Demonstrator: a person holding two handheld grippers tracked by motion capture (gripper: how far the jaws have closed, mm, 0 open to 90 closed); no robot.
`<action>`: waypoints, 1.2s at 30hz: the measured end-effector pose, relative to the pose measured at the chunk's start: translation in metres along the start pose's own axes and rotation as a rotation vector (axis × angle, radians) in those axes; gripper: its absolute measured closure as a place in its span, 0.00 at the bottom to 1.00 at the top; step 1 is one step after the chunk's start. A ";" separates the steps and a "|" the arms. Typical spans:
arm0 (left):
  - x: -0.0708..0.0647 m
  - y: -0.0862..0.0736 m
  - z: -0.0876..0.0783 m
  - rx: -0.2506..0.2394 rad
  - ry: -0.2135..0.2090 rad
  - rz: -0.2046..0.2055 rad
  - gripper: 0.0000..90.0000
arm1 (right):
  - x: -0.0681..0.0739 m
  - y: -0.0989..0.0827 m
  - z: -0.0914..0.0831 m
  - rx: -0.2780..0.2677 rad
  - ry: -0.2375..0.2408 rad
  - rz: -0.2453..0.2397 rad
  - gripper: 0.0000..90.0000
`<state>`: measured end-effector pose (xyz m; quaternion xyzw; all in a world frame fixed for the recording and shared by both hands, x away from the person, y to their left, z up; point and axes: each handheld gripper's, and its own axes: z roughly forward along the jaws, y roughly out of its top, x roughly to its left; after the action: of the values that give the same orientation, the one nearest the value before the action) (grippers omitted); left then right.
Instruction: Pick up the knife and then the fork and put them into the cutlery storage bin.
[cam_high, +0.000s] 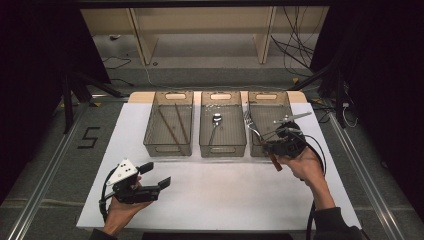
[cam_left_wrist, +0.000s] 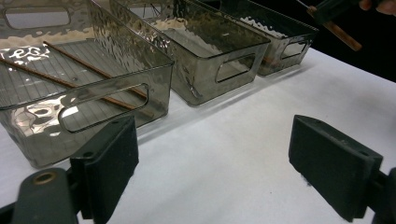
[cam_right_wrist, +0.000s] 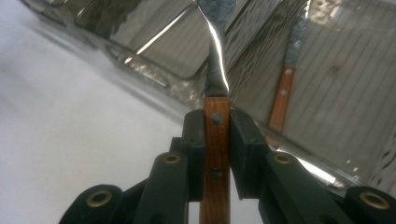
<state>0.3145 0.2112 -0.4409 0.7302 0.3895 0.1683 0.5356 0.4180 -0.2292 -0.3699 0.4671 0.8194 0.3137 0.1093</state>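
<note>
High view: the right tool (cam_high: 283, 141) hangs over the near end of the right-hand bin (cam_high: 285, 97), the last in a row of three clear bins at the far side of the white tabletop (cam_high: 220, 190). It is clenched on a wooden-handled utensil (cam_high: 295, 118). The brown handle end sticks out below the tool toward the person, and the metal end juts out beyond it, up and to the right over the bin. A fork (cam_high: 249, 121) lies inside that same bin, just left of the tool. The middle bin (cam_high: 222, 148) holds a spoon (cam_high: 215, 122), and the left bin (cam_high: 165, 149) holds two chopsticks (cam_high: 172, 125). The left tool (cam_high: 155, 176) rests low over the near left part of the tabletop, well apart from the bins, with its jaws spread and nothing between them.

Left gripper view: the two black jaws stand wide apart over bare tabletop. The left bin with the chopsticks is just beyond them. At the top right the right tool is seen with the wooden handle poking out of it.

Right gripper view: both pads press on the sides of the wooden handle, which runs straight up between them. Its metal neck rises past the jaw tips, over the bin rim. A second wooden-handled piece (cam_right_wrist: 284, 95) lies on the bin floor, to the right of the gripped one.
</note>
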 end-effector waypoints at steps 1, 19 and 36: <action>0.000 0.000 0.000 -0.001 -0.001 0.001 0.17 | -0.003 0.003 0.000 -0.005 -0.005 0.005 0.86; 0.001 0.000 -0.001 -0.010 -0.001 -0.002 0.17 | -0.045 0.048 0.019 -0.012 -0.072 0.125 0.86; 0.001 0.000 0.000 -0.011 -0.003 -0.004 0.17 | -0.065 0.064 0.054 0.040 -0.137 0.206 0.86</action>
<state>0.3147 0.2118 -0.4405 0.7267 0.3892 0.1684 0.5405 0.5228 -0.2382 -0.3799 0.5714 0.7637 0.2742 0.1231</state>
